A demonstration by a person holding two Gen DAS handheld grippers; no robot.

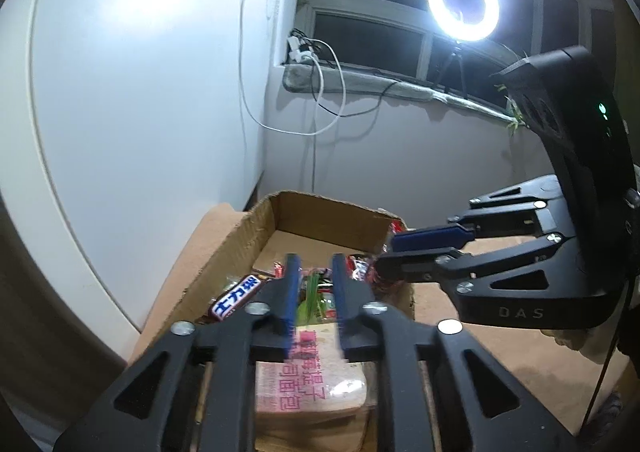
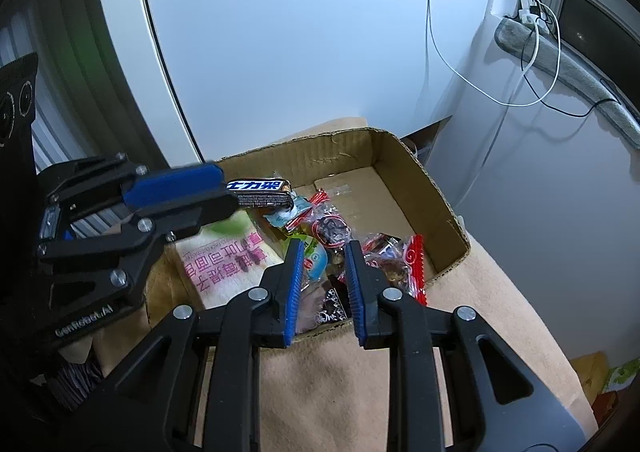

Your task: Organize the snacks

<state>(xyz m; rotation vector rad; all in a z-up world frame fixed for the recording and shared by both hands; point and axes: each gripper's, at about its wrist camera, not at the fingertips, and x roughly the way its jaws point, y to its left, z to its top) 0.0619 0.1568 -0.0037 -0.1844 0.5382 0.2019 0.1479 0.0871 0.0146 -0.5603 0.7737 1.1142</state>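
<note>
An open cardboard box point(image 1: 256, 230) point(image 2: 436, 192) holds several wrapped snacks: a dark chocolate bar point(image 1: 236, 298) point(image 2: 260, 192), a pink-printed bread pack point(image 1: 312, 376) point(image 2: 224, 260), a green packet point(image 1: 314, 302) and red candy wrappers point(image 2: 400, 256). My left gripper point(image 1: 316, 264) hovers over the box, jaws a little apart, nothing between them. In the right wrist view it point(image 2: 216, 188) reaches in from the left, just short of the chocolate bar. My right gripper point(image 2: 322, 252) is open and empty above the box's near edge. In the left wrist view it point(image 1: 386, 252) comes in from the right.
The box sits on a beige cloth point(image 2: 480, 312). A white curved wall panel point(image 1: 140, 92) stands behind it. A ring light point(image 1: 463, 3) on a tripod and loose white cables point(image 1: 328, 92) are on the window sill behind.
</note>
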